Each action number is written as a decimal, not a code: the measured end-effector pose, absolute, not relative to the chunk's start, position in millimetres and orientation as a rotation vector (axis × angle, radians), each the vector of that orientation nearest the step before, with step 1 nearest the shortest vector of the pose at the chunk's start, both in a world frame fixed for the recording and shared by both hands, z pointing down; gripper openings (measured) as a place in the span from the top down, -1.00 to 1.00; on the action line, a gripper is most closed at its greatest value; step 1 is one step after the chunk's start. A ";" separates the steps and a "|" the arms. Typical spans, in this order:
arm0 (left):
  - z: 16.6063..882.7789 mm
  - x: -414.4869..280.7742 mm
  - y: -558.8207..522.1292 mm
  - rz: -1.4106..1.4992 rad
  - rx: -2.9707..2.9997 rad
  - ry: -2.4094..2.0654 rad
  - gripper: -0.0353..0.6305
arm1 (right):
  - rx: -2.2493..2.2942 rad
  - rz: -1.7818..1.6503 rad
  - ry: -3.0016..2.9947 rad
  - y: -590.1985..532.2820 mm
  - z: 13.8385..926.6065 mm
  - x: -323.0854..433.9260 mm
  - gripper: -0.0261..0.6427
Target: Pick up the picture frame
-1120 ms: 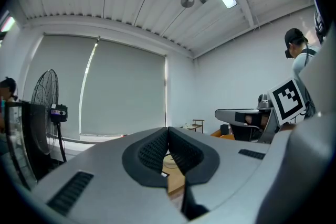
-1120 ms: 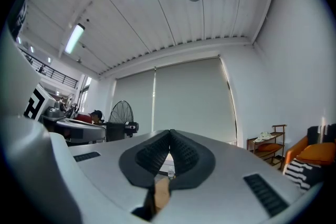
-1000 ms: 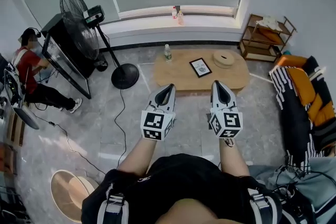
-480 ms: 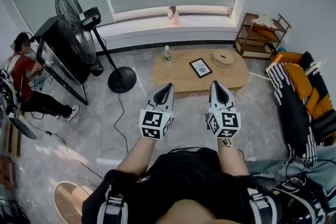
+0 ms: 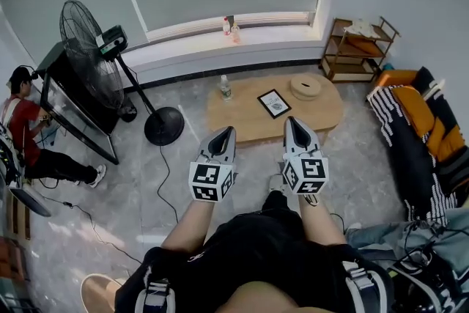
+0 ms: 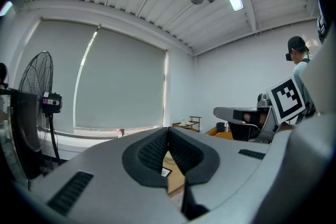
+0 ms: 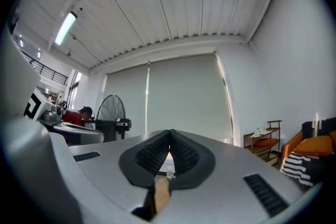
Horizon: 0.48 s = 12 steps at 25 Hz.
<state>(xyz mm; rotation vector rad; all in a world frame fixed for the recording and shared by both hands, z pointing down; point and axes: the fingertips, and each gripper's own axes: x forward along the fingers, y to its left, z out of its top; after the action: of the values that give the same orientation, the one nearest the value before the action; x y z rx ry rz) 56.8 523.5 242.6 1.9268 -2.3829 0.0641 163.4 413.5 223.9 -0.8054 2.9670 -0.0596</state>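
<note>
Black-edged picture frame (image 5: pixel 274 103) lies flat on the wooden table (image 5: pixel 242 124) at upper centre, above and slightly left of the closed, empty right gripper (image 5: pixel 292 122), which looks nearer than the equally closed left gripper (image 5: pixel 225 131).

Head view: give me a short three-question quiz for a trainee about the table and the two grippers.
1. True or false: the picture frame lies on the wooden table.
2. Which thing stands near the table's left end in the head view? A: water bottle. B: lamp. C: mug.
3. Fill in: the jaws of the left gripper and the right gripper are both ____, with nothing held.
Key: 1 true; 2 A; 3 shut.
</note>
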 end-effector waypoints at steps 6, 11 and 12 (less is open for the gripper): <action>244.7 15.4 436.0 0.059 1.892 -2.405 0.83 | -0.778 -0.066 2.973 323.4 225.0 123.0 0.88; 237.9 -21.9 334.4 0.059 1.869 -2.414 0.83 | -0.742 -0.030 2.982 224.7 210.5 84.5 0.87; 235.9 -27.9 314.2 0.059 1.866 -2.414 0.83 | -0.737 -0.028 2.987 203.9 208.6 77.5 0.87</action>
<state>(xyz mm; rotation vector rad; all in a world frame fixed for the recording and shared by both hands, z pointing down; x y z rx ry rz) -27.9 314.2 235.9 1.8661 -2.4144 0.0588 77.5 203.9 208.6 -0.7373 2.9869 -0.0278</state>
